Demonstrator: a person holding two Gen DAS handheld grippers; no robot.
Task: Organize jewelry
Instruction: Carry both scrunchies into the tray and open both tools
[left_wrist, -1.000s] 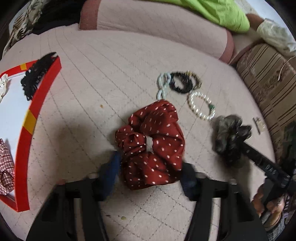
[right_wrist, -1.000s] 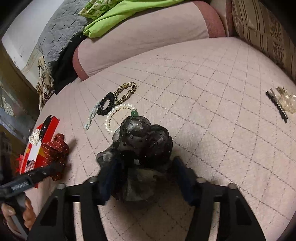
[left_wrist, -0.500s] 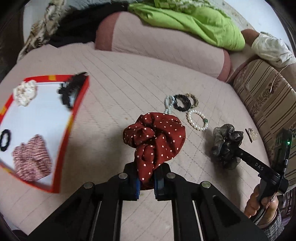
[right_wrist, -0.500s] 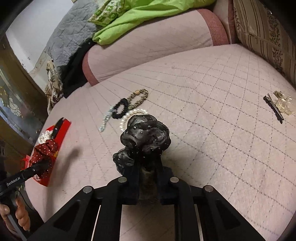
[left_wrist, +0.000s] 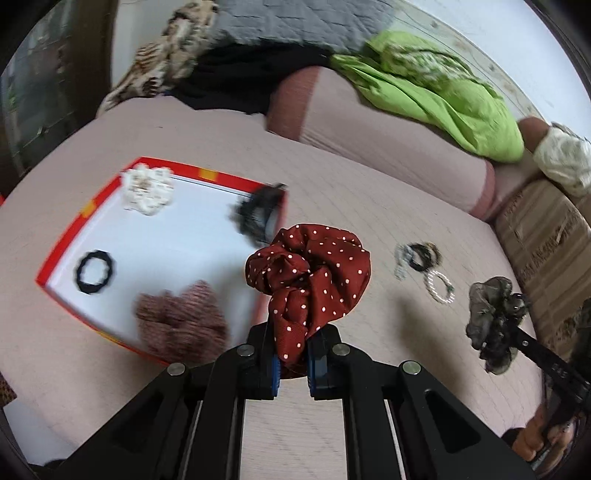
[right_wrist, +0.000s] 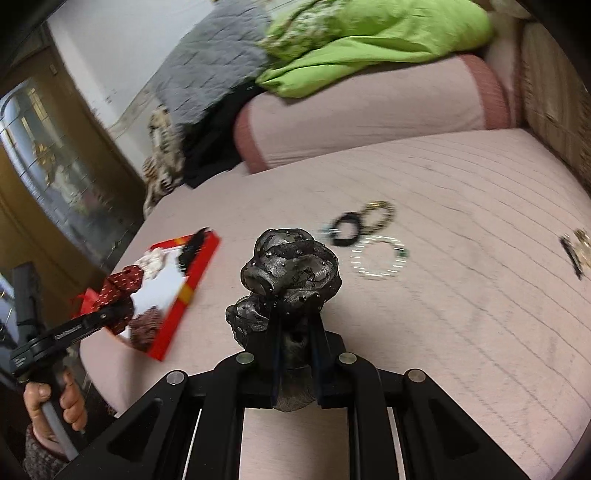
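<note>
Left wrist view first: my left gripper (left_wrist: 292, 360) is pinched nearly closed on the red scrunchie (left_wrist: 314, 273), held clear of the quilt (left_wrist: 332, 192). To its left I see the tray (left_wrist: 85, 210), blurred, holding a white scrunchie (left_wrist: 147, 189), a black band (left_wrist: 95, 271), a checked scrunchie (left_wrist: 181, 323) and a dark clip (left_wrist: 258, 214) on its far corner. The red scrunchie hides the tray's near right edge. Rightward lie the bracelets (left_wrist: 419, 256) and a pearl ring (left_wrist: 439, 287), too smeared to count. At far right my right gripper is mostly cut off, carrying the black scrunchie (left_wrist: 495, 321).

Right wrist view: my left hand (right_wrist: 55, 402) grips its handle at far left. My right gripper (right_wrist: 295, 363) is clamped nearly closed on the black scrunchie, also lifted. A hairpin (right_wrist: 572, 254) blurs at the right edge.
</note>
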